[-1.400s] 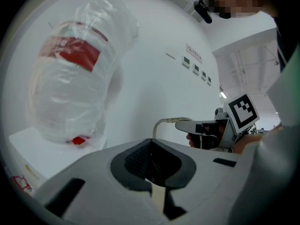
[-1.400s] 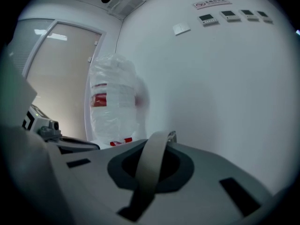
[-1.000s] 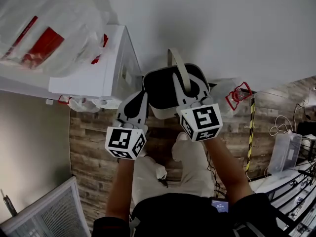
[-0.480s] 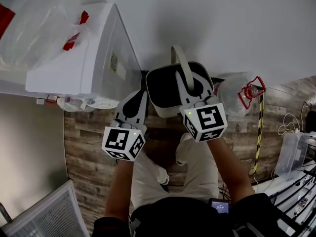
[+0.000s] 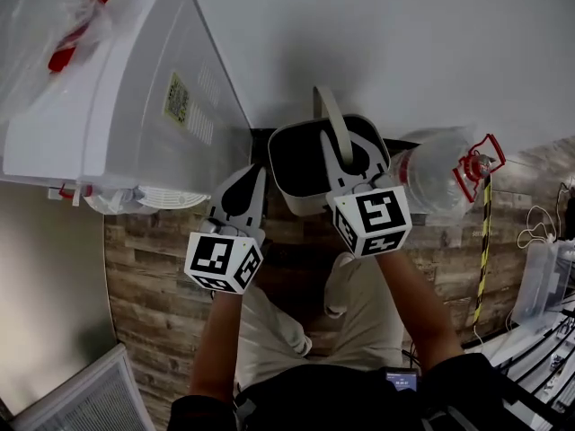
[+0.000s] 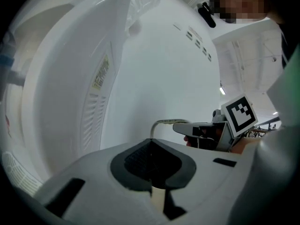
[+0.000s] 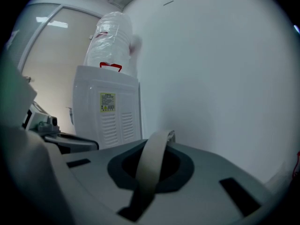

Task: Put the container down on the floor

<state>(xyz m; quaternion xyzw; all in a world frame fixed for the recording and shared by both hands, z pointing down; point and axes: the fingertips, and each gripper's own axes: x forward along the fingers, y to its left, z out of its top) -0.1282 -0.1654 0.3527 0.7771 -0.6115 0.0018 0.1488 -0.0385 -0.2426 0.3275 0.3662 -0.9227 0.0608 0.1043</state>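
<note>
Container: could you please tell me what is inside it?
The container shows only a dark inside with nothing visible in it. Its handle and the right gripper cover part, which cannot be seen.

Wood-plank floor (image 5: 153,277), white water dispenser (image 5: 135,106) standing on it by the wall (image 5: 404,43), clear jug (image 5: 433,182) lying nearby

Container (image 5: 301,151): underside out of sight; whether it touches the floor (image 5: 162,268) cannot be told.
Dispenser (image 5: 117,106): cut off by the head view's top and left edges.
Dispenser label (image 5: 177,99): print too small to read.
</note>
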